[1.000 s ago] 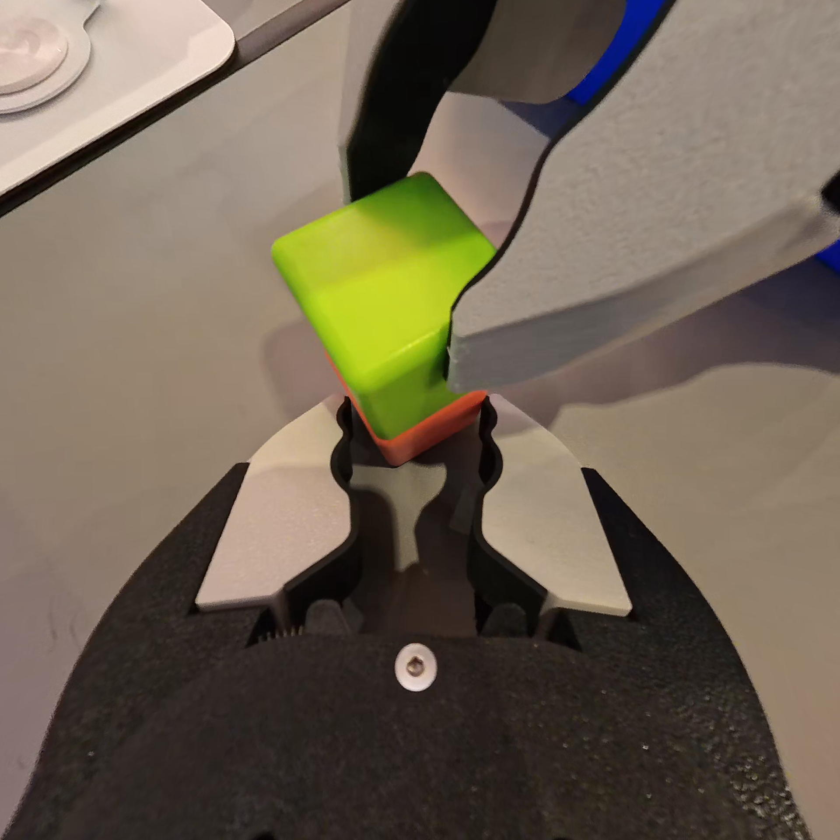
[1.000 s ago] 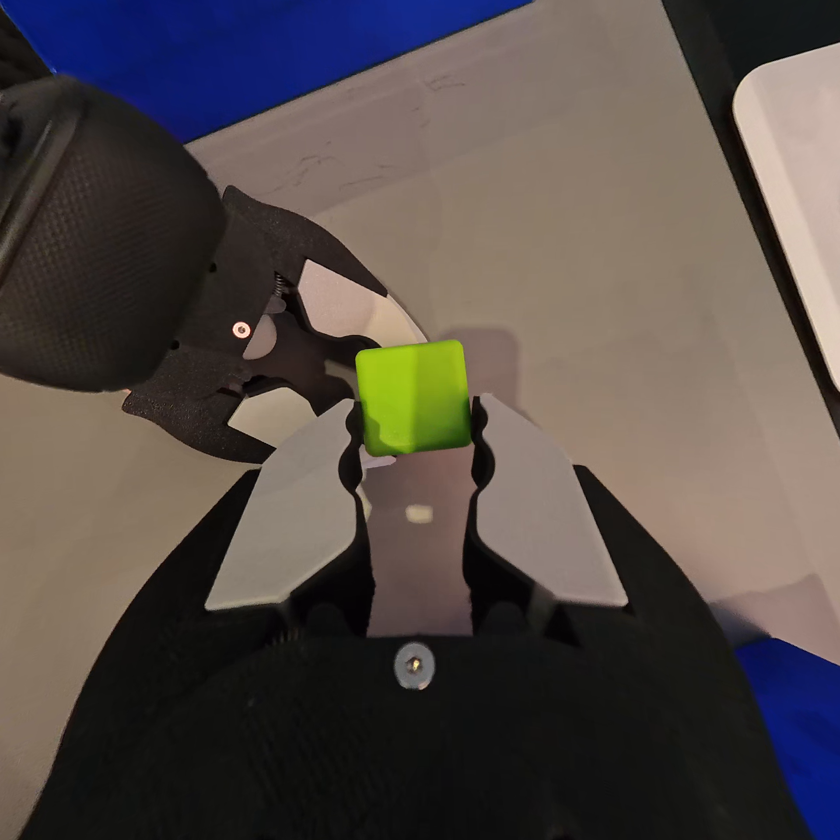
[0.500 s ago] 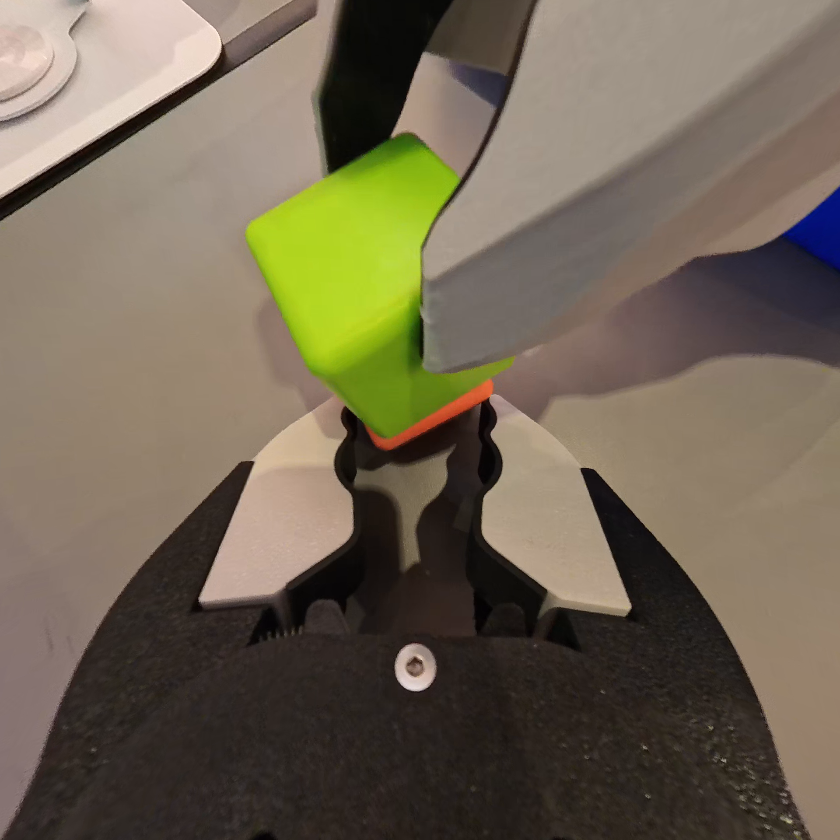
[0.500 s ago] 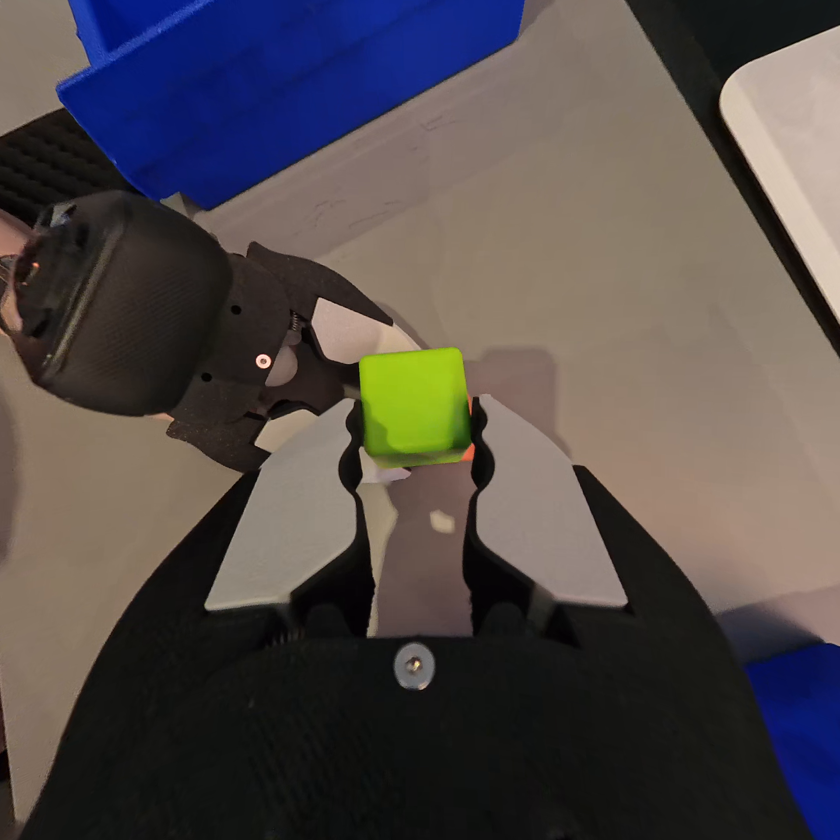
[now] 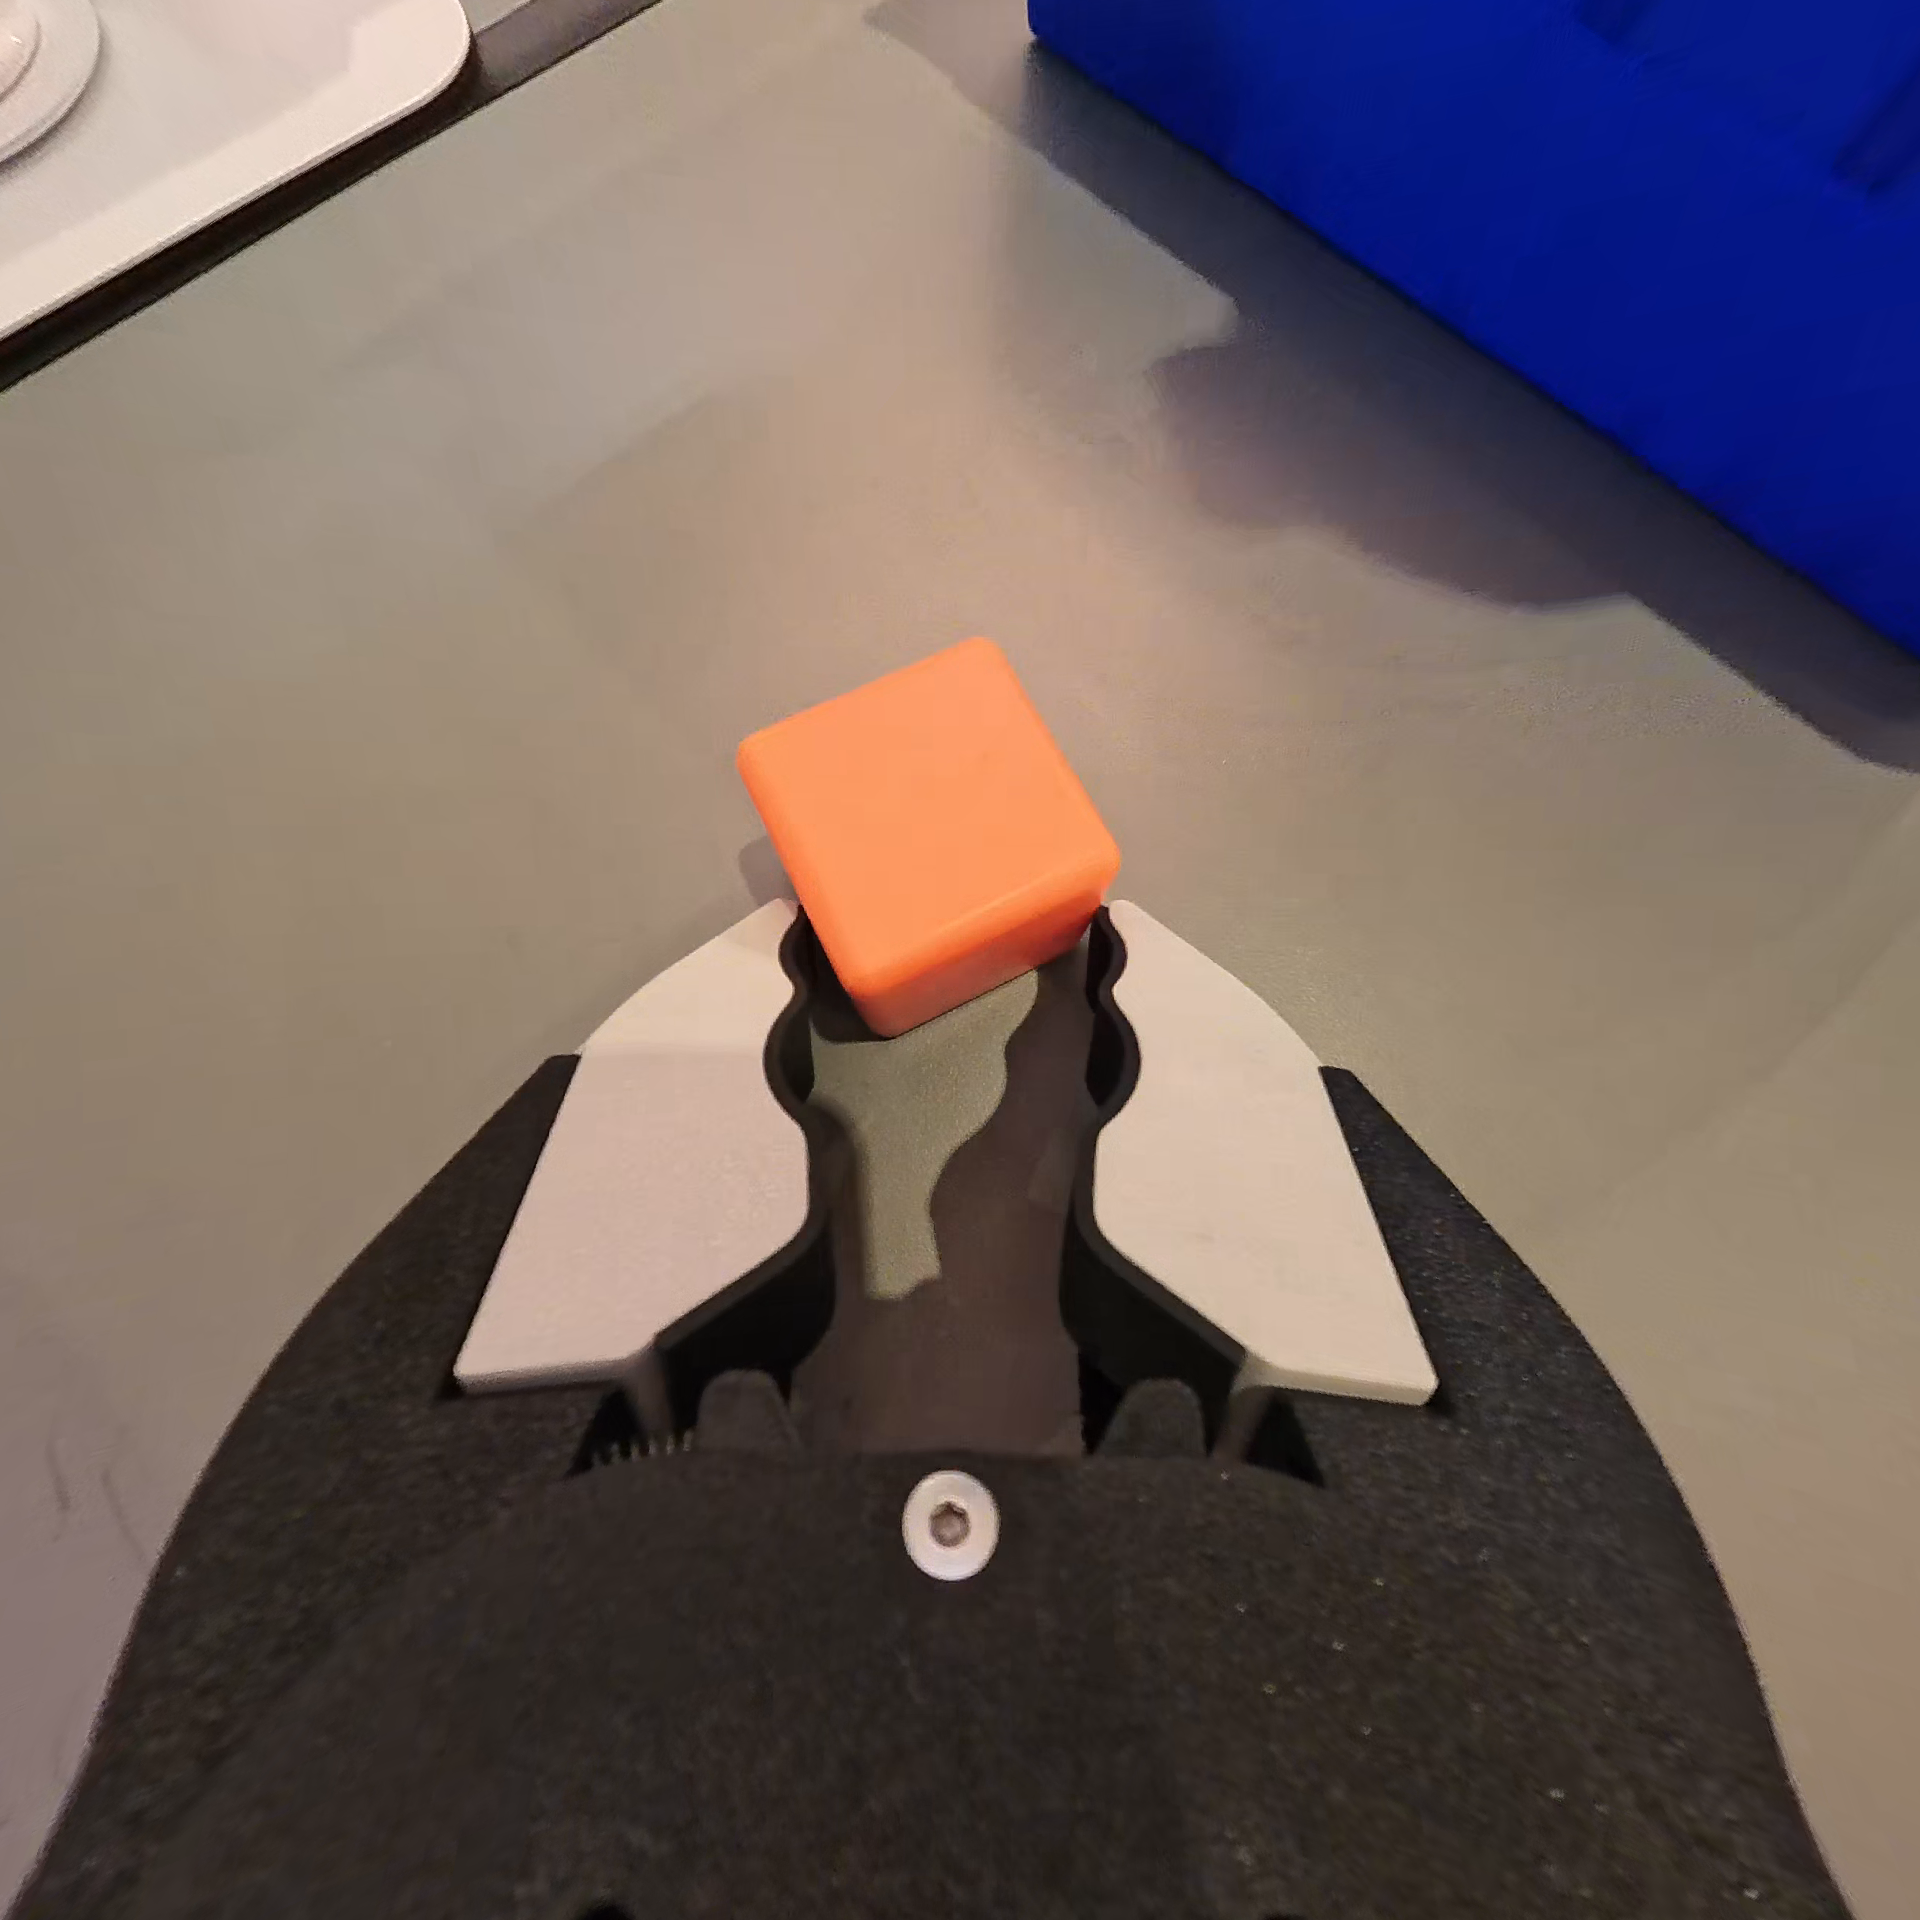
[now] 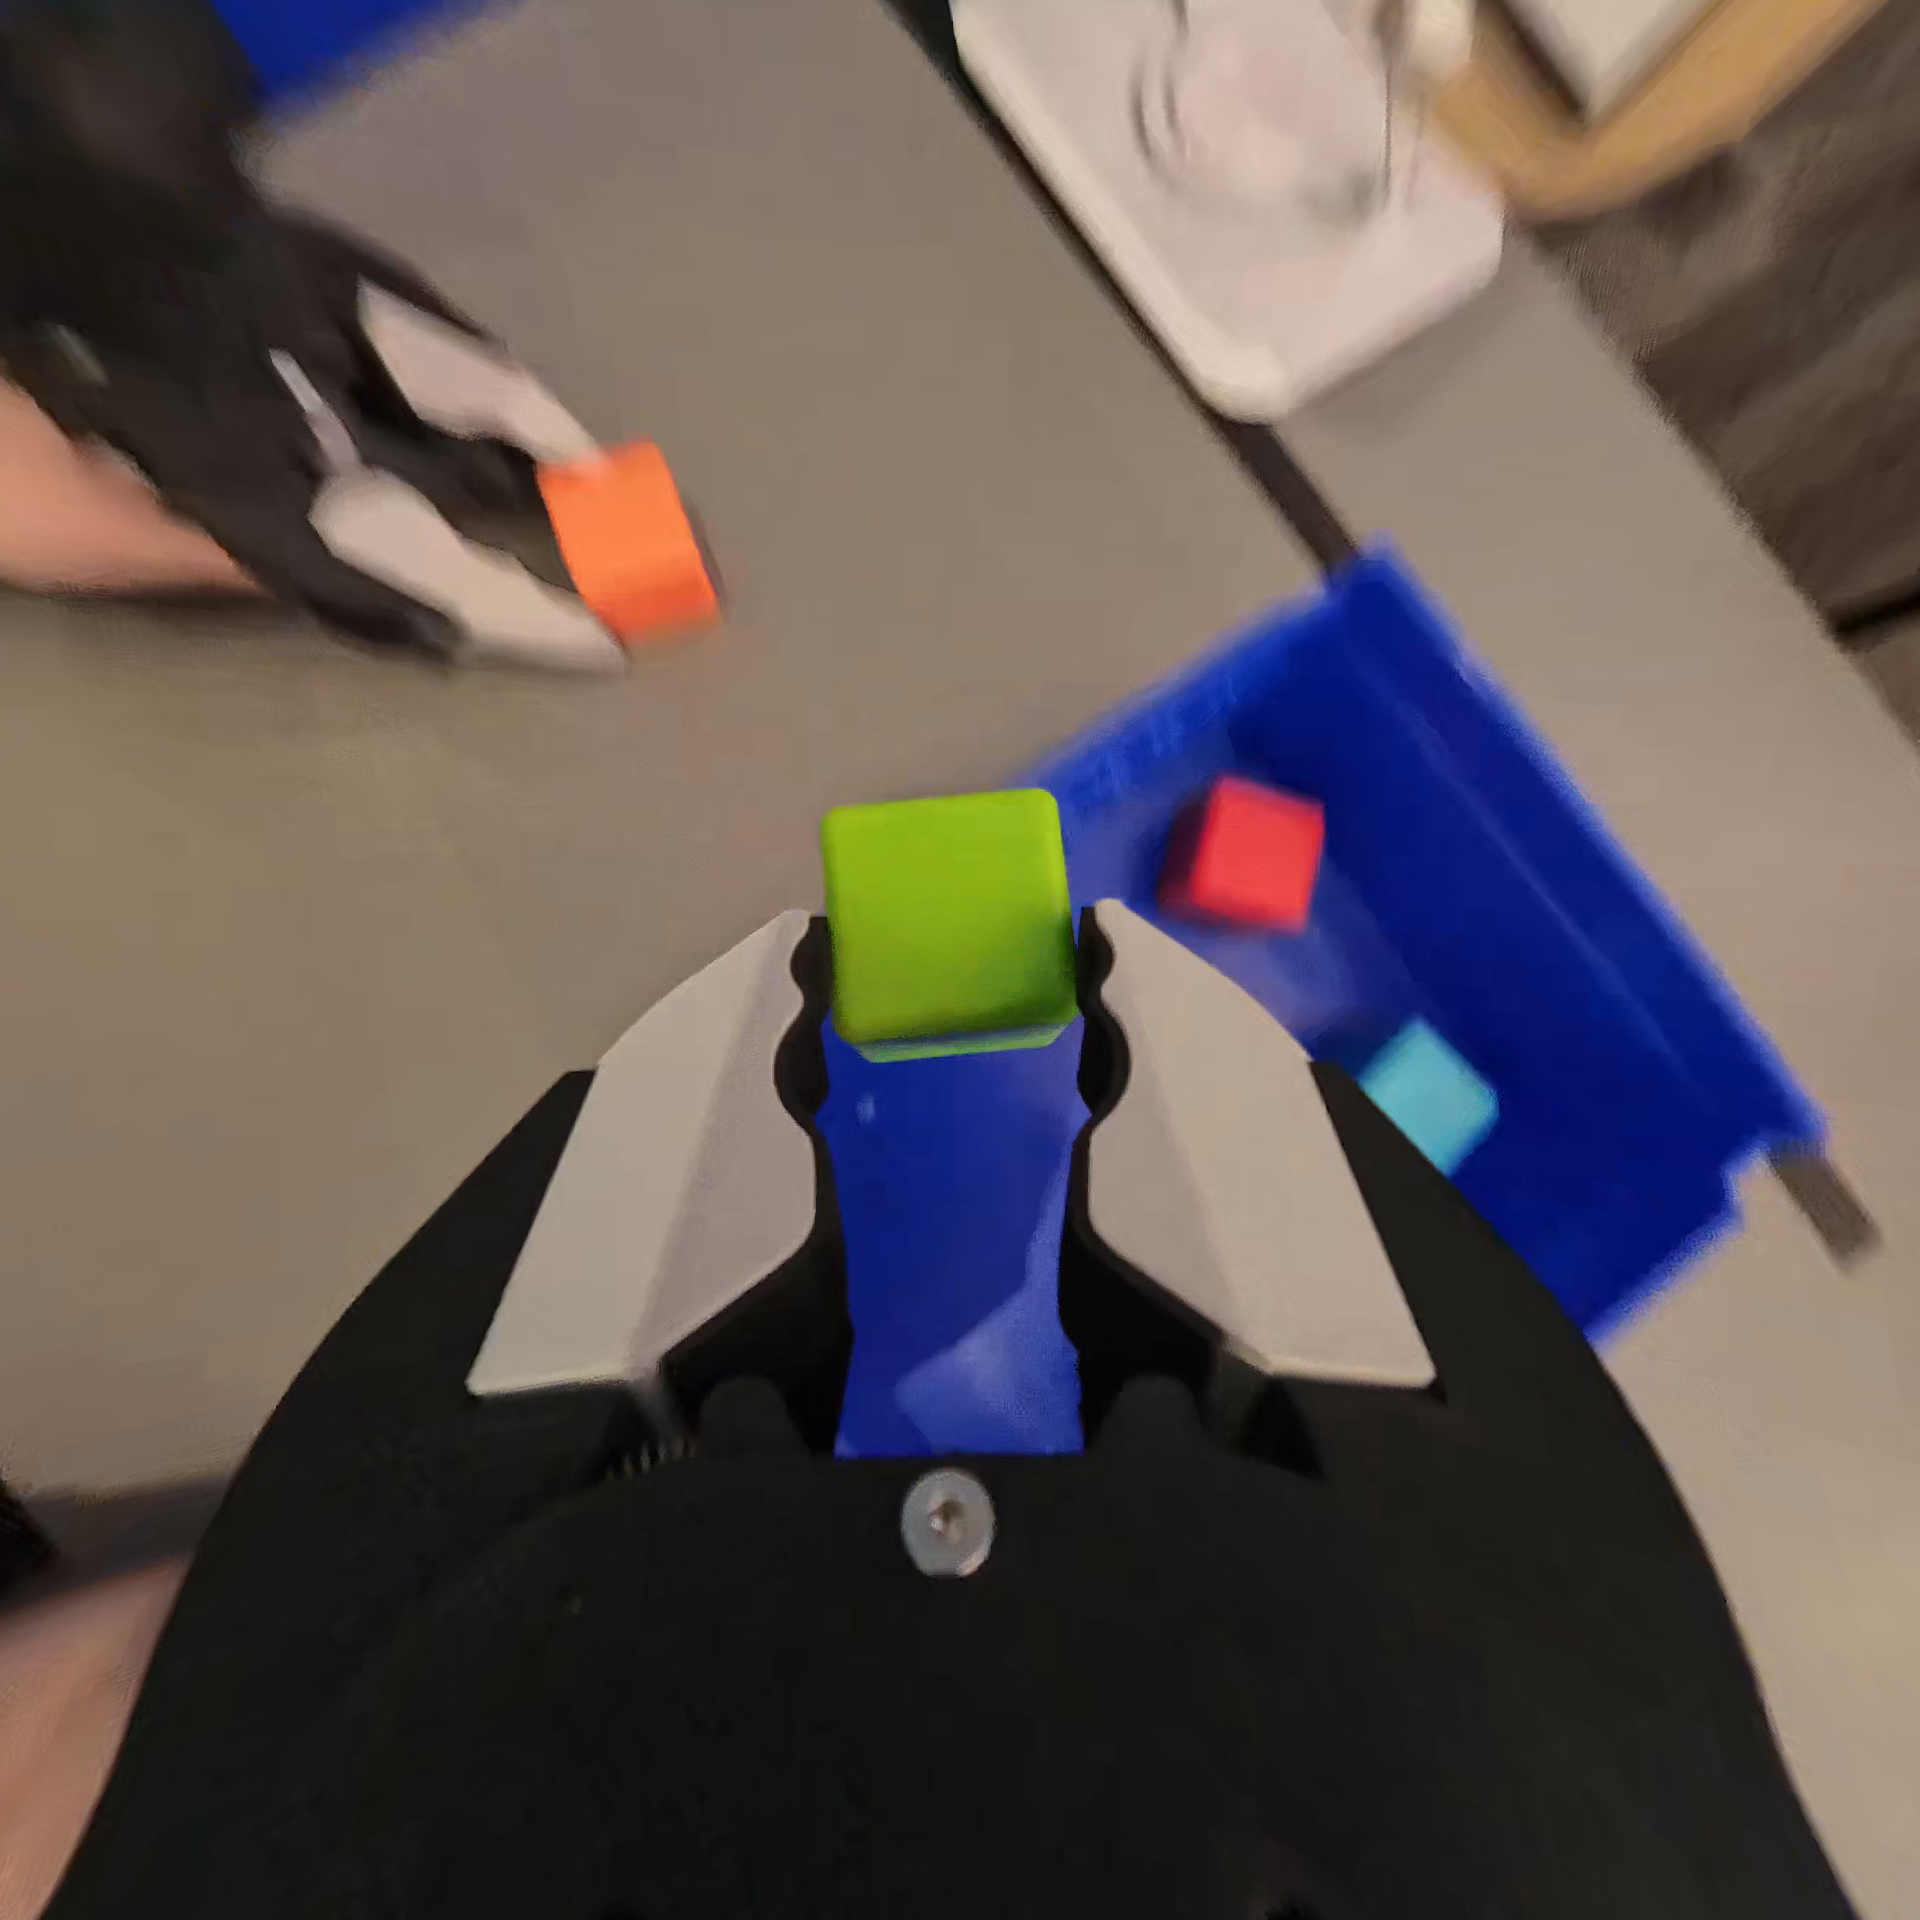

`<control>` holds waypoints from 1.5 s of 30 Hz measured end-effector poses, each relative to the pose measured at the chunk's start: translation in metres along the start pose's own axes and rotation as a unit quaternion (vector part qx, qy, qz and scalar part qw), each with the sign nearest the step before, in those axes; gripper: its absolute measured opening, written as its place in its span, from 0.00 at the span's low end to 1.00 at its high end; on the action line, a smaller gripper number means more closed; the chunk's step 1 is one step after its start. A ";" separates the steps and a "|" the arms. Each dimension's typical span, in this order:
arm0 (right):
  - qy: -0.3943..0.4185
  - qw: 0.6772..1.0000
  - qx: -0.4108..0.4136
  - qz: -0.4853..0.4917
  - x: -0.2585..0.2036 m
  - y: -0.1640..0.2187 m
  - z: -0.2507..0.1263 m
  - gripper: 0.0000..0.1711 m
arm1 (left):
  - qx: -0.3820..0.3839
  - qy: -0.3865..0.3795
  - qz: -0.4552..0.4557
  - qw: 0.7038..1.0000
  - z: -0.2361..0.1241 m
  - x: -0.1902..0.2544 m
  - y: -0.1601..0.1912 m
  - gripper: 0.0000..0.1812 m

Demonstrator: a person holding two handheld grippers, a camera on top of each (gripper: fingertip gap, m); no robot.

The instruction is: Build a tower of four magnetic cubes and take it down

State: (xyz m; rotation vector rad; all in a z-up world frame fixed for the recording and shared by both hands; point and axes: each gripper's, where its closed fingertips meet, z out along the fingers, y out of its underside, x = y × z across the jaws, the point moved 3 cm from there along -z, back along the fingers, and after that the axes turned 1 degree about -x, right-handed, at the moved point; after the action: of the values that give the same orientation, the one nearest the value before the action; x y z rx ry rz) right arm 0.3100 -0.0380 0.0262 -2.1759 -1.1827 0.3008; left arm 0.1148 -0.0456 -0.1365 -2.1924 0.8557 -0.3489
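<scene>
An orange cube (image 5: 925, 831) sits on the grey table (image 5: 416, 623), turned at an angle. My left gripper (image 5: 945, 925) is shut on it at the fingertips, with both pads against its near sides. The right wrist view, which is blurred, shows the same grip on the orange cube (image 6: 629, 540). My right gripper (image 6: 945, 925) is shut on a green cube (image 6: 945, 914) and holds it in the air over the near edge of a blue bin (image 6: 1558, 831). A red cube (image 6: 1247, 857) and a light blue cube (image 6: 1429, 1091) lie inside the bin.
The blue bin (image 5: 1558, 260) stands at the right in the left wrist view. A white tray (image 5: 208, 125) lies at the far left beyond the table's dark edge; it also shows in the right wrist view (image 6: 1247, 208). A person's hand (image 6: 83, 520) holds the left gripper.
The right gripper pulled the green cube off the orange cube and carried it away to the blue bin. The left gripper stayed on the orange cube and closed a little on it.
</scene>
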 end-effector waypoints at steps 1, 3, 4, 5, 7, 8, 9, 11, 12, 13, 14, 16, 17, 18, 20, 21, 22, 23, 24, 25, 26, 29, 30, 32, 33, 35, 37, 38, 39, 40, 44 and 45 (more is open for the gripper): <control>0.004 0.999 -0.034 0.006 0.008 0.026 -0.005 0.27 | 0.000 0.000 0.001 1.000 0.000 0.000 0.000 0.28; -0.003 0.994 -0.099 0.036 0.022 0.072 -0.006 0.28 | 0.000 0.002 0.002 1.000 0.000 0.000 0.000 0.28; -0.003 0.990 -0.126 0.062 0.029 0.090 -0.004 0.28 | 0.000 0.002 0.002 1.000 0.000 0.000 0.000 0.28; -0.003 0.986 -0.147 0.083 0.036 0.104 -0.002 0.28 | 0.000 0.003 0.003 1.000 0.000 0.000 0.000 0.28; -0.032 0.983 -0.153 0.092 0.036 0.116 0.005 0.28 | 0.000 0.003 0.003 1.000 0.000 0.000 0.000 0.28; -0.061 0.984 -0.144 0.085 0.031 0.115 0.011 0.28 | 0.000 0.003 0.003 1.000 0.000 0.000 0.000 0.28; -0.092 0.984 -0.138 0.071 0.024 0.113 0.017 0.28 | 0.000 0.003 0.003 1.000 0.000 0.000 0.000 0.28; -0.156 0.978 -0.139 0.025 0.005 0.110 0.031 0.28 | 0.000 0.003 0.003 1.000 0.000 0.000 0.000 0.28; -0.180 0.973 -0.144 -0.001 -0.003 0.109 0.038 0.28 | 0.000 0.003 0.003 1.000 0.000 0.000 0.000 0.28; -0.194 0.970 -0.147 -0.022 -0.009 0.107 0.045 0.28 | 0.000 0.003 0.003 1.000 0.000 0.000 0.000 0.28; -0.208 0.966 -0.151 -0.031 -0.014 0.106 0.050 0.28 | 0.000 0.003 0.003 1.000 0.000 0.000 0.000 0.28; -0.236 0.957 -0.168 -0.027 -0.022 0.108 0.058 0.28 | 0.000 0.004 0.003 1.000 0.000 0.001 0.000 0.28; -0.248 0.952 -0.176 -0.018 -0.026 0.110 0.060 0.28 | 0.000 0.004 0.003 1.000 0.000 0.001 0.000 0.28; -0.259 0.948 -0.183 -0.007 -0.029 0.112 0.061 0.29 | 0.000 0.004 0.003 1.000 0.000 0.001 0.000 0.28; -0.262 0.945 -0.195 0.010 -0.028 0.115 0.062 0.32 | 0.000 0.004 0.004 1.000 0.000 0.001 0.000 0.28; -0.257 0.947 -0.194 0.019 -0.025 0.115 0.062 0.32 | 0.000 0.004 0.004 1.000 0.000 0.001 0.000 0.28; -0.251 0.949 -0.188 0.026 -0.023 0.113 0.060 0.32 | 0.000 0.005 0.004 1.000 0.000 0.001 0.000 0.28; -0.243 0.953 -0.176 0.029 -0.019 0.111 0.058 0.32 | 0.000 0.006 0.005 1.000 0.000 0.001 0.000 0.28; -0.234 0.958 -0.161 0.030 -0.016 0.108 0.054 0.32 | 0.000 0.007 0.007 1.000 0.000 0.002 0.000 0.28; -0.220 0.964 -0.146 0.031 -0.011 0.104 0.049 0.33 | 0.000 0.009 0.008 1.000 0.000 0.003 0.000 0.28; -0.199 0.971 -0.128 0.030 -0.006 0.100 0.043 0.34 | 0.000 0.011 0.010 1.000 0.000 0.003 0.000 0.28; -0.095 0.993 -0.062 0.028 0.018 0.077 0.020 0.34 | 0.021 0.021 0.011 0.999 -0.004 0.005 -0.005 0.27; -0.065 0.997 -0.030 0.037 0.025 0.064 0.011 0.33 | 0.028 0.024 0.012 0.999 -0.007 0.005 -0.009 0.28; -0.061 0.994 0.062 0.072 0.026 0.027 -0.008 0.33 | 0.051 0.028 0.020 0.998 -0.017 0.006 -0.018 0.28; -0.079 0.986 0.116 0.093 0.021 0.006 -0.018 0.32 | 0.068 0.026 0.029 0.997 -0.025 0.006 -0.025 0.28; -0.152 0.956 0.200 0.152 0.005 -0.033 -0.032 0.31 | 0.110 0.015 0.051 0.993 -0.045 0.007 -0.040 0.28; -0.253 0.917 0.223 0.213 -0.017 -0.057 -0.032 0.31 | 0.155 0.003 0.076 0.985 -0.067 0.009 -0.054 0.28; -0.286 0.905 0.216 0.228 -0.026 -0.065 -0.025 0.31 | 0.175 -0.008 0.085 0.981 -0.078 0.009 -0.060 0.28; -0.296 0.904 0.202 0.232 -0.033 -0.069 -0.014 0.33 | 0.194 -0.018 0.095 0.976 -0.088 0.010 -0.065 0.28; -0.289 0.911 0.182 0.232 -0.037 -0.072 0.000 0.36 | 0.211 -0.025 0.106 0.971 -0.097 0.012 -0.070 0.28; -0.326 0.905 0.135 0.237 -0.062 -0.083 0.042 0.44 | 0.251 -0.052 0.144 0.956 -0.118 0.019 -0.078 0.28; -0.347 0.896 0.136 0.243 -0.069 -0.087 0.048 0.44 | 0.251 -0.058 0.153 0.954 -0.119 0.021 -0.078 0.28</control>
State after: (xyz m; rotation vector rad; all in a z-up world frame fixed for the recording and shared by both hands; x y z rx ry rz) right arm 0.1892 -0.0398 0.0374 -2.1292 -0.8237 1.4633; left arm 0.1096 -0.0853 0.0014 -1.5697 0.9087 -0.2478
